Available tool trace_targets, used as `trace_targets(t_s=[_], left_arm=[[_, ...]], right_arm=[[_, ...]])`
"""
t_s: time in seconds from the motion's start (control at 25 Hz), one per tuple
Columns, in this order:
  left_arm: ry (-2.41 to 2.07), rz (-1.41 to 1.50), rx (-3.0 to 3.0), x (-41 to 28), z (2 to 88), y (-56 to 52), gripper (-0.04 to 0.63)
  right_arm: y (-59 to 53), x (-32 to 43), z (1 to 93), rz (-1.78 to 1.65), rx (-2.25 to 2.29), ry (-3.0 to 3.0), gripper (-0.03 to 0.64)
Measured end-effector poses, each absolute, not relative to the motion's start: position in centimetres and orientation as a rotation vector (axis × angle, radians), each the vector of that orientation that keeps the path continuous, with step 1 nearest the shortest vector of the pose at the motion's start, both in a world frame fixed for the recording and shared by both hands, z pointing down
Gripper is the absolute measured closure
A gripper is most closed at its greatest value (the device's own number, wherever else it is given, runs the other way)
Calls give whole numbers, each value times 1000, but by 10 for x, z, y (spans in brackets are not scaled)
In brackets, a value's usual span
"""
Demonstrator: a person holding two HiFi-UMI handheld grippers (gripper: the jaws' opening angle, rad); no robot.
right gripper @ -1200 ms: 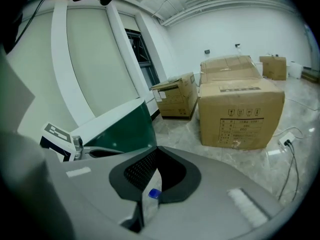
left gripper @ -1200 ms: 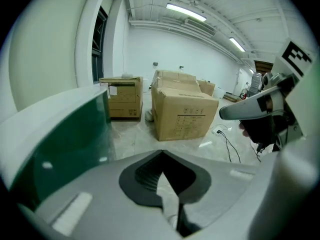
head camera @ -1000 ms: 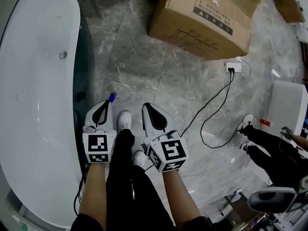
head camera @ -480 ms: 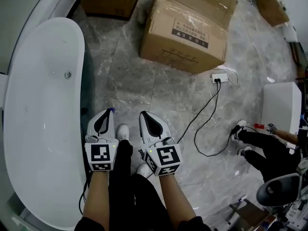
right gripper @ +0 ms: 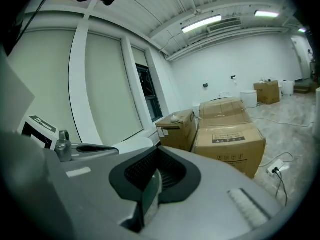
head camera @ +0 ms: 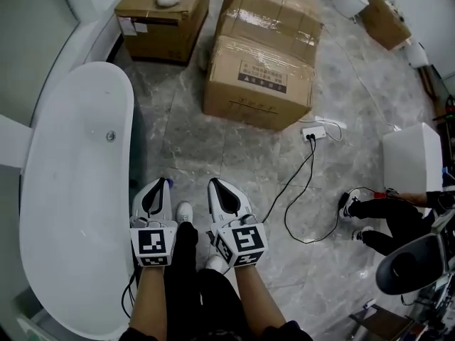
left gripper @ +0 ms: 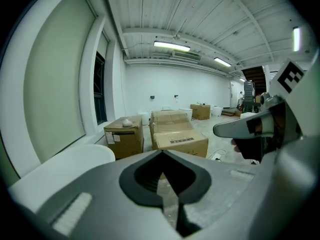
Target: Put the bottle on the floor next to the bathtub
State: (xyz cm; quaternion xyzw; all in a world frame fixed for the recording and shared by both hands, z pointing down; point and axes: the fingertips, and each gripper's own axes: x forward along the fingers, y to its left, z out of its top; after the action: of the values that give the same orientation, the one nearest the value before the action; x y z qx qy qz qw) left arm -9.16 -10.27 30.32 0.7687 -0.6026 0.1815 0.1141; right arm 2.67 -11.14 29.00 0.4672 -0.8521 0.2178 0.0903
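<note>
Only the bottle's blue cap [head camera: 169,182] shows, on the floor in the strip between the white bathtub [head camera: 78,190] and my feet; the bottle's body is hidden behind my left gripper [head camera: 161,182]. That gripper hovers over it, shut and empty. My right gripper [head camera: 213,184] hangs beside it, also shut with nothing in it. In the left gripper view the jaws meet at a seam [left gripper: 162,153] and no bottle shows. The right gripper view shows its jaws closed [right gripper: 157,150] too.
Two cardboard boxes [head camera: 259,69] [head camera: 160,16] stand ahead on the marble floor. A power strip [head camera: 313,131] with a black cable [head camera: 295,190] lies to the right. Another person's legs [head camera: 384,222] and a white unit [head camera: 412,158] are at far right. My white shoe [head camera: 184,212] shows between the grippers.
The head view has pulled back and tilted forward, showing more of the boxes. Both grippers stay shut side by side; the blue cap is now almost hidden at the left gripper's tip.
</note>
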Motion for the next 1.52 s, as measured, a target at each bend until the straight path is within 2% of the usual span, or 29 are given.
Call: trace_targets(t_s=[1.16, 1.52], left_arm=[[-1957, 301, 2487, -54, 50, 16, 595], [-1970, 322, 2534, -34, 21, 48, 595]], right_arm=[[0, 103, 75, 280, 1486, -2742, 597], [33, 129, 42, 213, 1521, -2764, 598]])
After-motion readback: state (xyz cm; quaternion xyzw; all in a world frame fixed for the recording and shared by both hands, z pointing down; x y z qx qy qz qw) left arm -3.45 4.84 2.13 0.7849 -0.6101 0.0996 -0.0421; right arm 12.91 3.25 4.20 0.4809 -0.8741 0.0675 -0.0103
